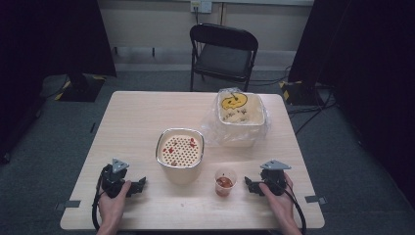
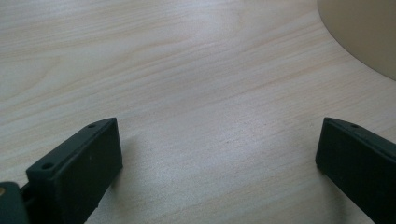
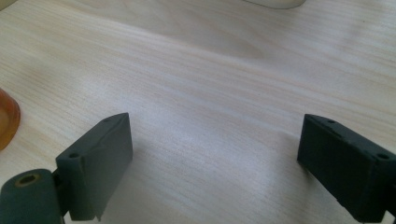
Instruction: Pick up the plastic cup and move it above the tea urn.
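1. The left gripper [image 1: 138, 186] rests low on the table [image 1: 137, 117], jaws spread wide and empty, seemingly parked.
2. The perforated-lid container [image 1: 179, 152] stands centrally, within either hand's reach.
3. The small cup [image 1: 225, 182] sits just beside the right gripper [image 1: 248, 185], equally released, empty.

High view overhead; tool views skim table [image 1: 147, 117].

Both claws are matte black: left claw [image 1: 138, 186] and right claw [image 1: 248, 184] each carry a grey three-cornered plate, a trailing black cable, blocky jaws with small screw holes.
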The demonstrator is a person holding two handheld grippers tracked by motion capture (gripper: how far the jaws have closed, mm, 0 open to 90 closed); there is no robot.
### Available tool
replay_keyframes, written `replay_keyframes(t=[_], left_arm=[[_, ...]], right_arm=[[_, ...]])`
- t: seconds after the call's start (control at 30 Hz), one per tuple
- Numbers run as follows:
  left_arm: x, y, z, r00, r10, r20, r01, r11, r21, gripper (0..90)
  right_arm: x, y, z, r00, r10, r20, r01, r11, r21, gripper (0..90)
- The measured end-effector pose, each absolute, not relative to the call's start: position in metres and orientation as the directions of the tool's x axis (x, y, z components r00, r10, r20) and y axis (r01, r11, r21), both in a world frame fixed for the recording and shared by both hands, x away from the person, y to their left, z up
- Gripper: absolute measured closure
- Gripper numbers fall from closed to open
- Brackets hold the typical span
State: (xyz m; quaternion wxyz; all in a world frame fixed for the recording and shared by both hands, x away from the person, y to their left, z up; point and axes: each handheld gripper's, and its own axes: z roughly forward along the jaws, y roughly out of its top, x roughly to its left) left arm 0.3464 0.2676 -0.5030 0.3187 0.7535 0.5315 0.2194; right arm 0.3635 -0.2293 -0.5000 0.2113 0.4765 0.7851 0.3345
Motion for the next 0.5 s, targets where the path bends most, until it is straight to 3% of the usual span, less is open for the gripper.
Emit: replay_keyframes(t=[0.17, 0.33, 0.5], left_arm=[[0.346, 0.268, -0.503, 0.339, 0.941, -0.008, 0.661, -0.232, 0.713, 0.0], [0.346, 0.268, -0.503, 0.341, 0.940, -0.009, 0.661, -0.233, 0.713, 0.0], [0.346, 0.268, -0.503, 0.341, 0.940, -0.008, 0.660, -0.233, 0.714, 0.0]], right_arm=[[0.363, -0.229, -0.500, -0.449, 0.894, -0.014, 0.609, 0.317, 0.727, 9.9], [0.354, -0.227, -0.499, -0.465, 0.885, -0.014, 0.590, 0.322, 0.741, 18.2], [0.343, -0.226, -0.495, -0.505, 0.862, 0.050, 0.609, 0.315, 0.728, 20.3]])
